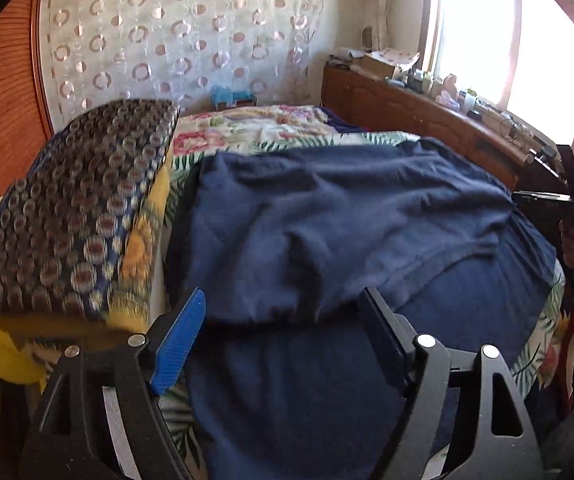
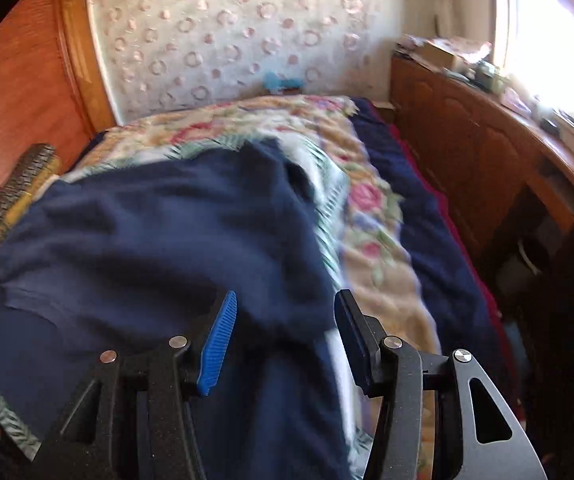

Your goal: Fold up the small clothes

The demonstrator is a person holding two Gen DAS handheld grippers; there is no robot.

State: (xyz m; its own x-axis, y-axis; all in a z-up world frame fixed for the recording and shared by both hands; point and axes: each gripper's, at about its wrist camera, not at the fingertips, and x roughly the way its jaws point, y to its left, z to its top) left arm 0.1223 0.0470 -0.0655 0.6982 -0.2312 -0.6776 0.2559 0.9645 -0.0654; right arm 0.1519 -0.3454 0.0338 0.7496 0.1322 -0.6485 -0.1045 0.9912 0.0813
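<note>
Daylight glares through my far-right blown-out white window [image 1: 547,52]; edges curve fisheye-dark, and my right view smears with blur.

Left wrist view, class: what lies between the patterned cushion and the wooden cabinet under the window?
The navy garment, spread over the floral bedspread, lies between the cushion and cabinet.

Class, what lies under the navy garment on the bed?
The navy garment rests on a floral bedspread, visible around its edges. Anything beneath its middle is covered.
</note>
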